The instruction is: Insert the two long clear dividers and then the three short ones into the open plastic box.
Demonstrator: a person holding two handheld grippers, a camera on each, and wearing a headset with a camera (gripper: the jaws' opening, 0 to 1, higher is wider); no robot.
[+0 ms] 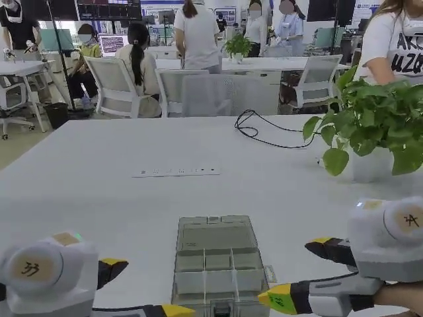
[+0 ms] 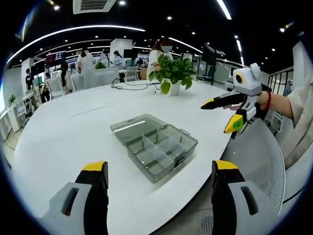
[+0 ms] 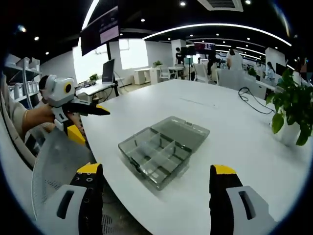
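The open clear plastic box (image 1: 215, 264) lies on the white table near its front edge, lid (image 1: 215, 232) folded flat on the far side. Clear dividers (image 1: 206, 269) stand inside it and split the tray into several compartments. My left gripper (image 1: 142, 289) is open just left of the box, with nothing between its yellow-tipped jaws. My right gripper (image 1: 285, 272) is open just right of the box, also holding nothing. The left gripper view has the box (image 2: 154, 144) ahead of its own gripper (image 2: 160, 169) and the right gripper (image 2: 215, 118) beyond. The right gripper view shows the box (image 3: 161, 149), its own gripper (image 3: 156, 170) and the left gripper (image 3: 93, 126).
A potted plant (image 1: 377, 125) stands at the table's right, with a looped black cable (image 1: 264, 129) behind the middle. A flat white strip (image 1: 175, 172) lies beyond the box. Chairs (image 1: 122, 86) and people stand past the far edge.
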